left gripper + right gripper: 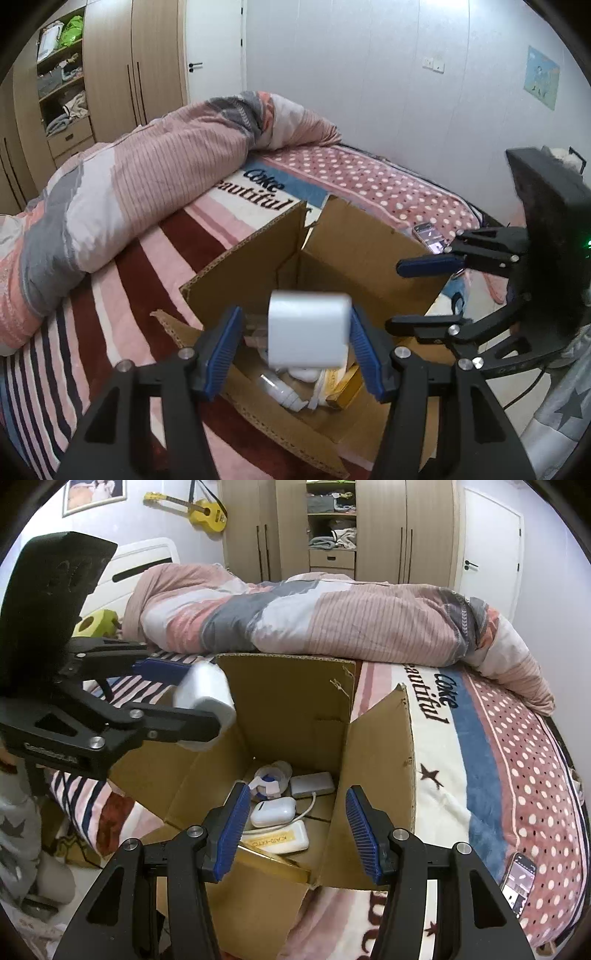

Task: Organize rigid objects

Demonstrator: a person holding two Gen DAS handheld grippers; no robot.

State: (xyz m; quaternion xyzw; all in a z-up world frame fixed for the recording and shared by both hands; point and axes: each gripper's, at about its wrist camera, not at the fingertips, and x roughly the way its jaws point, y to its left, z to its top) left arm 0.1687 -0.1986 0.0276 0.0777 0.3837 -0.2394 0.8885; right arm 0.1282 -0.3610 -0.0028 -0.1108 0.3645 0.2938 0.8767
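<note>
While I hold both grippers over the bed, my left gripper (pixel 295 343) has a white rounded block (pixel 309 329) between its blue pads (pixel 360 347); motion blur softens the block's edges, and the left pad stands slightly clear of it, so I cannot tell whether the hold is firm. From the right wrist view the same block (pixel 205 696) hangs at 10 o'clock, above the near-left flap of the open cardboard box (pixel 295 701). My right gripper (pixel 297 830) is spread wide with nothing between its fingers, aimed down into the box from the 6 o'clock side. On the box floor I note a white earbud case (pixel 273 811) at centre, a white power bank (pixel 312 784) just beyond it towards 1 o'clock, a clear bottle with a blue and white cap (pixel 271 775) at 11 o'clock, and a white bar with a yellow label (pixel 280 841) at 6 o'clock, touching a gold box (pixel 271 864). A phone (pixel 519 884) lies on the dotted blanket (pixel 524 768) at 4 o'clock, well apart from the box. A rolled quilt (pixel 314 616) lies behind the box at 12 o'clock.
</note>
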